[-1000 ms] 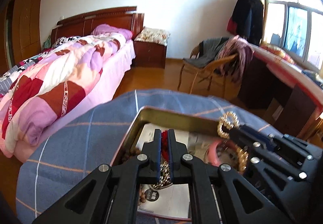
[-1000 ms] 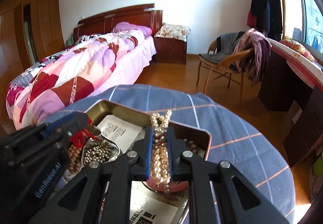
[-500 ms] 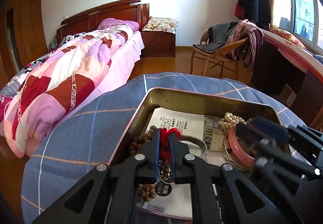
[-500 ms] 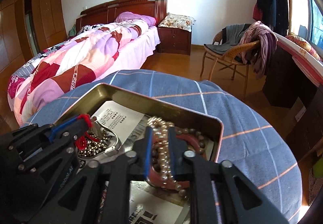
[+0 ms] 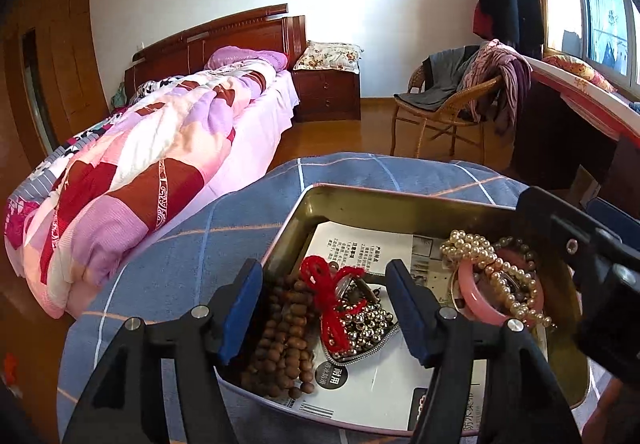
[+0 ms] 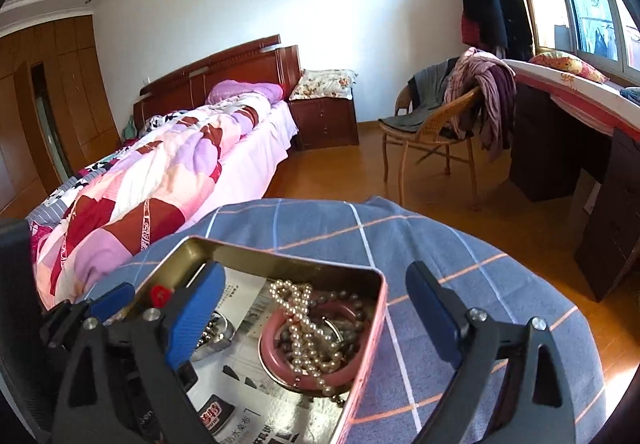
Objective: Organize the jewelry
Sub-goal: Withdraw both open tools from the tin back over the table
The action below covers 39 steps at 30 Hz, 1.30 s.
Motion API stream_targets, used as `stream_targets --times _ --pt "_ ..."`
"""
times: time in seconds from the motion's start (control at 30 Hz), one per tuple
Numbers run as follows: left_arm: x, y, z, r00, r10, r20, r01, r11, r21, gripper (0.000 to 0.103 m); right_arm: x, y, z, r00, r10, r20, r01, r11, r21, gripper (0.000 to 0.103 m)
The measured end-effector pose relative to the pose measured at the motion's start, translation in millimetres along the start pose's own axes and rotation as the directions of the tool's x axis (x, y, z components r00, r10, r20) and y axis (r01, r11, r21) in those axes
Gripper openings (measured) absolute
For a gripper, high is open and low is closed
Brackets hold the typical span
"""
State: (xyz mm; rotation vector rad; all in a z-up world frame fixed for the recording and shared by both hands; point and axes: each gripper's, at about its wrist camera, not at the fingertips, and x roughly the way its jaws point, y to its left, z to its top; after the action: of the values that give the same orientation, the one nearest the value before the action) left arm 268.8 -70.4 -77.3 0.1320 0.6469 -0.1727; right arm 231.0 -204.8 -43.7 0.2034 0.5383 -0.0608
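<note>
An open metal tin (image 5: 400, 200) stands on a blue checked cloth. My left gripper (image 5: 326, 308) hangs over the tin's left half and its jaws are opening. A red-corded silver bead piece (image 5: 352, 320) lies loose between its fingers, beside a brown wooden bead string (image 5: 284, 340). My right gripper (image 6: 316, 318) hovers over the tin's right end (image 6: 280, 256), its jaws also opening and pressing on nothing. Below it a pearl necklace (image 6: 304, 328) lies draped over a pink bangle (image 6: 272, 340). The left view also shows the pearl necklace (image 5: 492, 268).
Printed paper (image 5: 368, 248) lines the tin's floor. The cloth-covered round table (image 6: 420, 244) drops off to a wooden floor all round. A bed (image 6: 180, 164) stands at the left, a wicker chair (image 6: 432, 132) with clothes beyond, and a dark desk (image 6: 560, 148) at the right.
Both grippers went from shut to wide apart. The left let go of the red-corded beads and the right let go of the pearl necklace; both pieces now lie in the tin.
</note>
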Motion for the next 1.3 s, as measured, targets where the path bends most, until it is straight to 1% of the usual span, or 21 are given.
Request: stream_targets --times 0.07,0.2,0.33,0.4,0.6,0.73,1.0,1.13,1.3 --pt "0 1 1 1.000 0.002 0.002 -0.002 1.000 -0.004 0.064 -1 -1 1 1.000 -0.015 0.014 0.015 1.000 0.002 0.094" --pt "-1 2 0 0.999 0.033 -0.002 -0.033 0.999 -0.007 0.065 -2 -9 -1 0.999 -0.037 0.020 0.037 0.999 0.022 0.094" --pt "-11 9 -3 0.999 0.038 -0.002 -0.038 0.998 -0.052 0.066 -5 -12 -2 0.998 -0.045 0.041 0.044 0.998 0.034 0.094" --pt "-17 11 -7 0.999 0.045 -0.007 -0.045 0.997 -0.065 0.068 -8 -9 -3 0.997 -0.056 0.057 0.055 0.998 0.017 0.094" --pt "-38 17 -24 0.998 0.064 -0.012 -0.065 0.994 -0.091 0.068 -28 3 -15 0.990 -0.101 0.095 0.107 0.993 -0.057 0.094" --pt "-51 26 -37 0.997 0.069 -0.027 -0.072 0.990 -0.119 0.068 -41 2 -27 0.991 -0.106 0.083 0.111 0.992 -0.055 0.095" --pt "-76 31 -57 0.996 0.087 -0.027 -0.089 0.989 -0.118 0.068 -62 -2 -41 0.988 -0.127 0.082 0.130 0.991 -0.034 0.095" --pt "-88 35 -67 0.995 0.100 -0.022 -0.102 0.989 -0.110 0.068 -71 2 -46 0.987 -0.133 0.095 0.138 0.989 -0.045 0.095" --pt "-99 49 -81 0.994 0.105 -0.040 -0.109 0.985 -0.131 0.068 -78 6 -59 0.988 -0.131 0.077 0.137 0.989 -0.065 0.095"
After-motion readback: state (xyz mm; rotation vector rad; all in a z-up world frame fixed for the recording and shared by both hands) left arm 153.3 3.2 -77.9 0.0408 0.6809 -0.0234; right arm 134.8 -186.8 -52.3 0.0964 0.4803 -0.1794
